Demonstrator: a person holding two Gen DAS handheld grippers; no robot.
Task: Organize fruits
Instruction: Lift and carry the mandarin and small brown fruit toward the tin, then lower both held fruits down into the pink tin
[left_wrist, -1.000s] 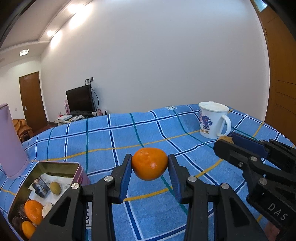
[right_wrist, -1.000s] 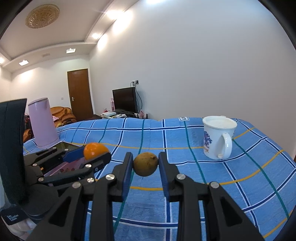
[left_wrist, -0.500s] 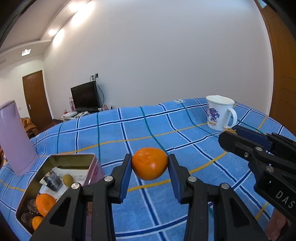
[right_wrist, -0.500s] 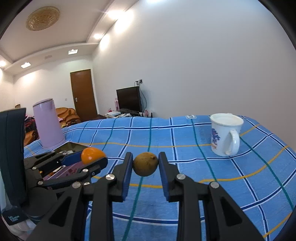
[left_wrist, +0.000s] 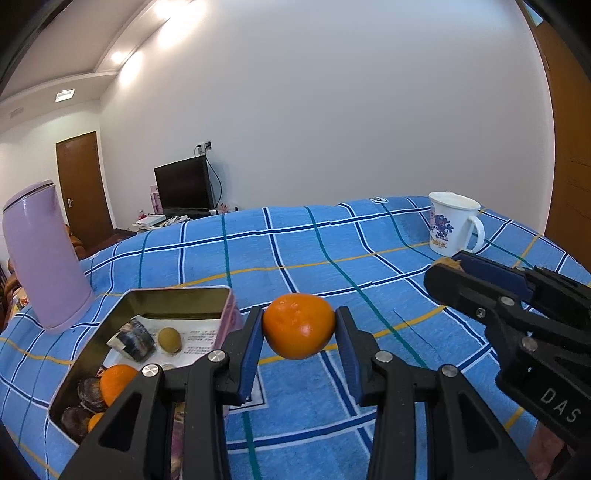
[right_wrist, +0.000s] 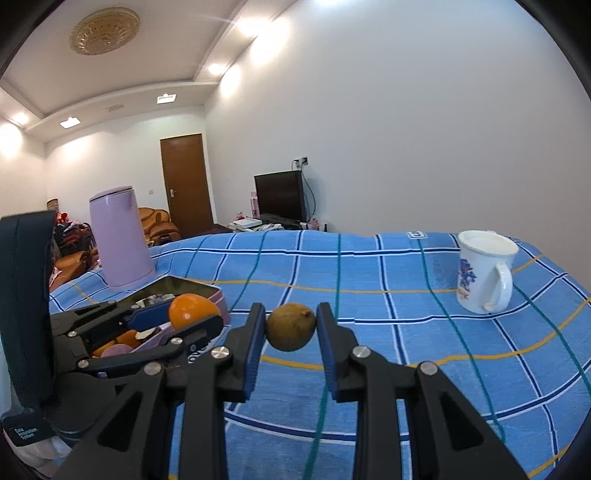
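Note:
My left gripper is shut on an orange tangerine and holds it above the blue checked cloth, just right of an open metal tin. The tin holds a small green-brown fruit, another tangerine, dark round pieces and a wrapped item. My right gripper is shut on a small brown-green round fruit, held above the cloth. In the right wrist view the left gripper with its tangerine sits at the left, over the tin.
A tall lilac jug stands behind the tin at the left. A white mug with a blue print stands at the far right of the table. The right gripper's body fills the right side of the left wrist view.
Both grippers have swung left with their fruits still held. The tin and the lilac jug have come further into view and closer to the left gripper.

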